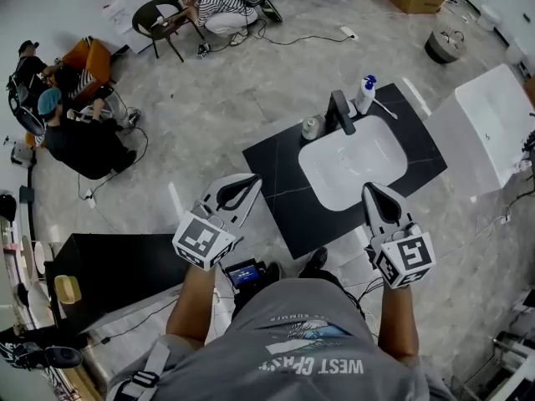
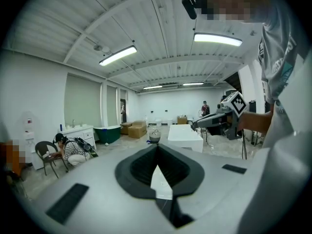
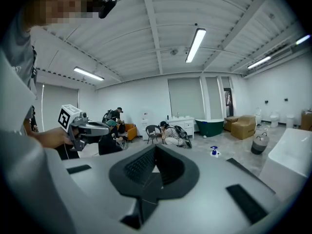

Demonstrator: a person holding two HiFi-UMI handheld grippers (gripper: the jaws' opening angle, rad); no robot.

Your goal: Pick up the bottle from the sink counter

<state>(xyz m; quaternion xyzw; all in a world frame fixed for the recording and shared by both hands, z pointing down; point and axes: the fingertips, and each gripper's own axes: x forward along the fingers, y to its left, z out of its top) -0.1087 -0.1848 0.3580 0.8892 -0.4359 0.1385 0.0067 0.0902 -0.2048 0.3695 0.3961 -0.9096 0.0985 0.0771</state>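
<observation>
A white bottle with a blue top (image 1: 365, 94) stands upright at the back of the black sink counter (image 1: 276, 161), right of the black faucet (image 1: 340, 111) and behind the white basin (image 1: 353, 164). The bottle's blue top (image 3: 213, 151) also peeks over the jaws in the right gripper view. Both grippers are held near the person's body, well short of the bottle. My left gripper (image 1: 249, 180) hovers over the floor beside the counter's near left corner, shut and empty (image 2: 157, 147). My right gripper (image 1: 373, 190) hangs over the counter's near edge, jaws together with nothing between them (image 3: 155, 149).
A small round item (image 1: 311, 128) sits left of the faucet. A white tub (image 1: 493, 119) stands right of the counter, and a black cabinet (image 1: 117, 270) lies at lower left. People sit at far left (image 1: 71, 115), and one crouches by a chair (image 1: 209, 7). Cables cross the floor.
</observation>
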